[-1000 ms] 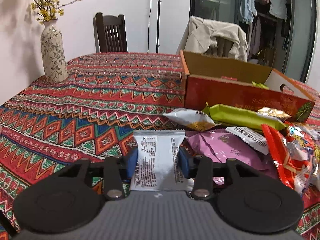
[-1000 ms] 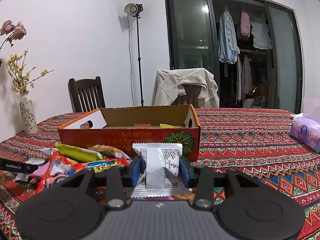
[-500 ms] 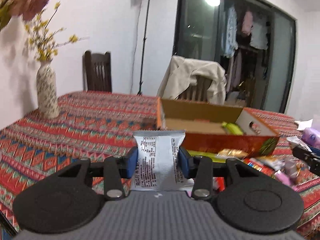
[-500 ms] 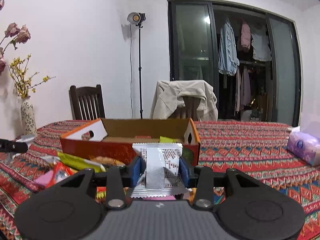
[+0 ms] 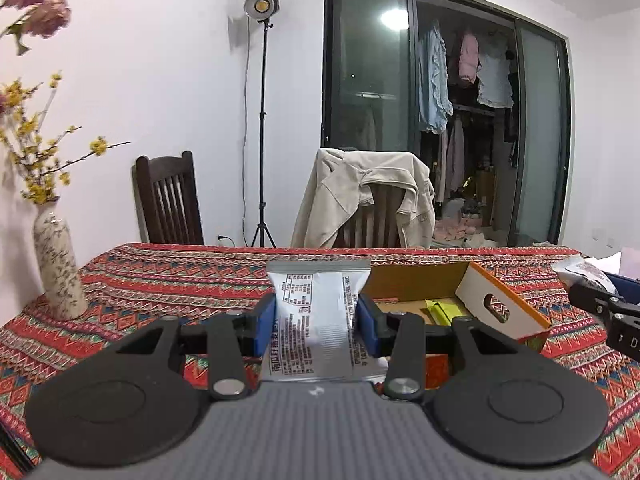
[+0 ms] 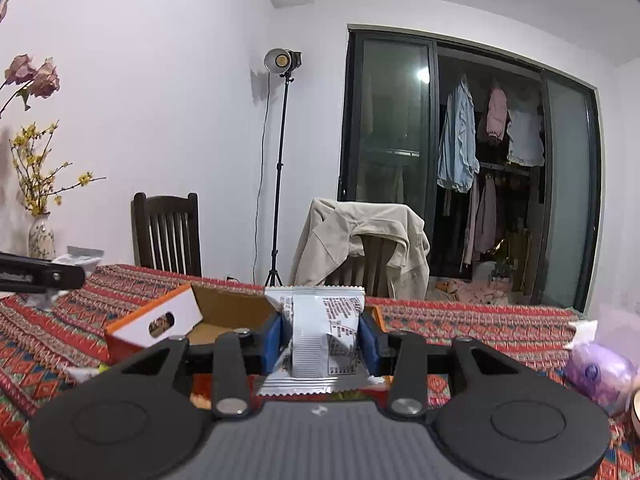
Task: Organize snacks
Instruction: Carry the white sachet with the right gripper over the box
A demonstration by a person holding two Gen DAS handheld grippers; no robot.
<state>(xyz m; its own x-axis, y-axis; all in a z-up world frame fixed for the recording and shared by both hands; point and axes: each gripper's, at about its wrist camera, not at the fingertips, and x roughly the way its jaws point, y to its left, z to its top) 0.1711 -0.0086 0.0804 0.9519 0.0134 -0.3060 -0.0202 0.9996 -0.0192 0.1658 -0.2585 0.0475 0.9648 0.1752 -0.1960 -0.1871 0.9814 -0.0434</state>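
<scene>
My left gripper [image 5: 316,322] is shut on a silver-white snack packet [image 5: 316,320] held upright between its blue pads, above the patterned tablecloth. Just behind and to its right lies the open orange cardboard box [image 5: 508,312], with green packets [image 5: 440,310] inside. My right gripper [image 6: 320,338] is shut on a second silver-white packet [image 6: 320,336], in front of the same box [image 6: 160,316]. At the right edge of the left wrist view the right gripper [image 5: 604,312] shows; at the left edge of the right wrist view the left gripper [image 6: 40,276] shows.
A flowered vase [image 5: 60,268] stands at the table's left edge. Two chairs [image 5: 170,200] stand behind the table, one draped with a beige jacket [image 5: 360,196], and a light stand [image 5: 262,120] is by the wall. A purple tissue pack [image 6: 600,372] lies on the right.
Both grippers have risen with their packets still held. The left view swung from the snack pile on the cloth up and right to the box and room; the right view lifted above the pile.
</scene>
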